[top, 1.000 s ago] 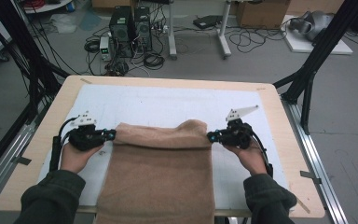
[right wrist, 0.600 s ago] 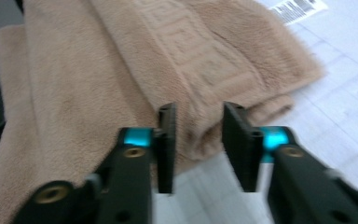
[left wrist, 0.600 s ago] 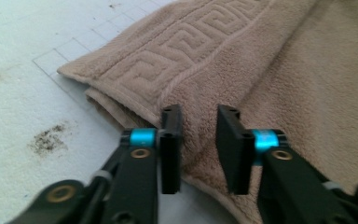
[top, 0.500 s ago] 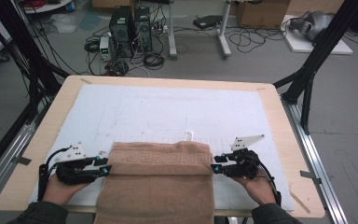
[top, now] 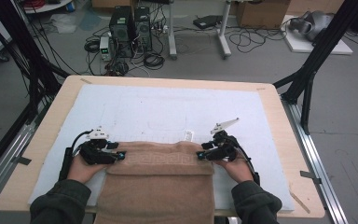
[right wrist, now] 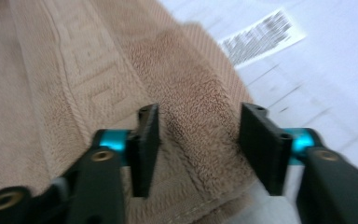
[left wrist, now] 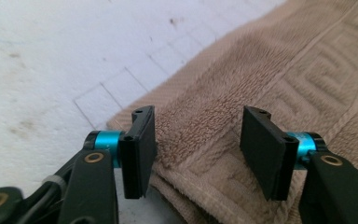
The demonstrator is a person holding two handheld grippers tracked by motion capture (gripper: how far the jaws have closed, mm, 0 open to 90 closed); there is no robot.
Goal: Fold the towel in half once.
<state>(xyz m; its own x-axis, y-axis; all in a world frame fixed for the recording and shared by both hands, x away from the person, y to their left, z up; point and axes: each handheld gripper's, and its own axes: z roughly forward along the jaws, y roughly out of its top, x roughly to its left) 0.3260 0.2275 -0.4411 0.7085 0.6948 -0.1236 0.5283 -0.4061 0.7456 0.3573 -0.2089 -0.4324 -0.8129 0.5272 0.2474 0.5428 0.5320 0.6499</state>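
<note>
A tan terry-cloth towel with a woven key-pattern border (top: 158, 179) lies folded on the white foam mat (top: 168, 112) that covers the pale wooden worktop (top: 279, 121). Its folded edge runs across the mat near the person's side, and its lower part hangs over the near edge of the worktop.

The left gripper (top: 120, 156) sits low at the towel's left corner, pointing inward toward the cloth, with the left hand (top: 85, 168) wrapped around its body and the dark-sleeved forearm coming in from the bottom of the high view. In the left gripper view the jaws stand about half apart, having just been opening; the towel's corner lies between the black pads (left wrist: 140, 144) but the pads do not press on it.

The right gripper (top: 200, 155) mirrors it at the right corner, pointing inward, with the right hand (top: 237, 168) low on the mat behind it. In the right gripper view (right wrist: 198, 149) its jaws are likewise about half apart, recently opened, with the folded corner lying loose between them.

A small white printed label (top: 189, 135) lies on the mat just beyond the towel's far edge, near the right gripper.
</note>
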